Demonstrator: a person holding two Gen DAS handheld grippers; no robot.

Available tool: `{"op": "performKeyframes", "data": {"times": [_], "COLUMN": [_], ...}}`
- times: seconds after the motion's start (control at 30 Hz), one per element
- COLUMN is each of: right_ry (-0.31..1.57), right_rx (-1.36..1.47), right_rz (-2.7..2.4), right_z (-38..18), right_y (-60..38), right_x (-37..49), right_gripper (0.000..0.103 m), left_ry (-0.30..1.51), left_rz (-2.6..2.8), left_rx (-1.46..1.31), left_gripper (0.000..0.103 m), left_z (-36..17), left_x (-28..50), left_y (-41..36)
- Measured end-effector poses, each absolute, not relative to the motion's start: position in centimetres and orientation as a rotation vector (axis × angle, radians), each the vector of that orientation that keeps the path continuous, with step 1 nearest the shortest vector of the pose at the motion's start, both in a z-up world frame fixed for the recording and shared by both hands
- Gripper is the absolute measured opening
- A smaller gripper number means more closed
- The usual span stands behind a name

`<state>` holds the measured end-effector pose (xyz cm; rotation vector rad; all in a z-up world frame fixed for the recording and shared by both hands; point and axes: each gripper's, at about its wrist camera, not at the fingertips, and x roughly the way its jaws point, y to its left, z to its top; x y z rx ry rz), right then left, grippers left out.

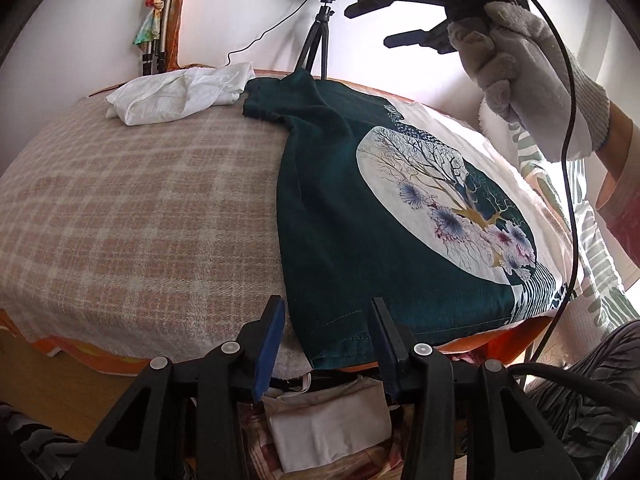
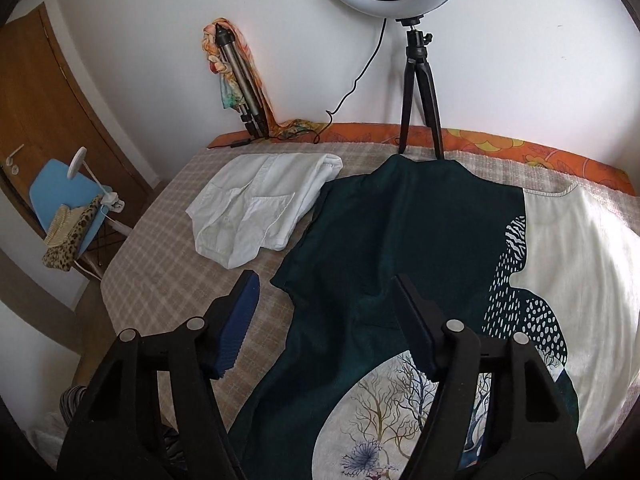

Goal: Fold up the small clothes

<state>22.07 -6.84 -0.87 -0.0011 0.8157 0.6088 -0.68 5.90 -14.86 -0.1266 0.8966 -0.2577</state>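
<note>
A dark green and white T-shirt with a tree print lies flat on the checked blanket; it also shows in the right wrist view. My left gripper is open and empty just above the shirt's near hem corner at the bed's front edge. My right gripper is open and empty, held above the shirt's left sleeve area. It shows in the left wrist view, raised in a gloved hand.
A folded white garment lies on the blanket left of the shirt, also in the left wrist view. A ring light on a tripod stands at the bed's far edge. A folded tripod leans on the wall. A blue chair stands left.
</note>
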Motion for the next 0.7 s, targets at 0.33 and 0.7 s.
{"op": "performKeyframes", "data": {"times": [0.33,0.7], "right_ry": [0.914,1.012], "right_rx": [-0.111,-0.267], "right_rz": [0.632,0.639], "right_z": [-5.4,-11.6], "right_y": [1.6,8.8], "right_x": [28.2,31.3], "right_gripper": [0.071,0.066], "left_ry": [0.872,0.865], "left_rz": [-0.258,-0.284], "left_rx": [-0.067,-0.225], "left_gripper": [0.039,0.003], "left_z": [-16.2,-16.7], "left_x": [0.3,1.6], "left_y": [5.7,8.2]}}
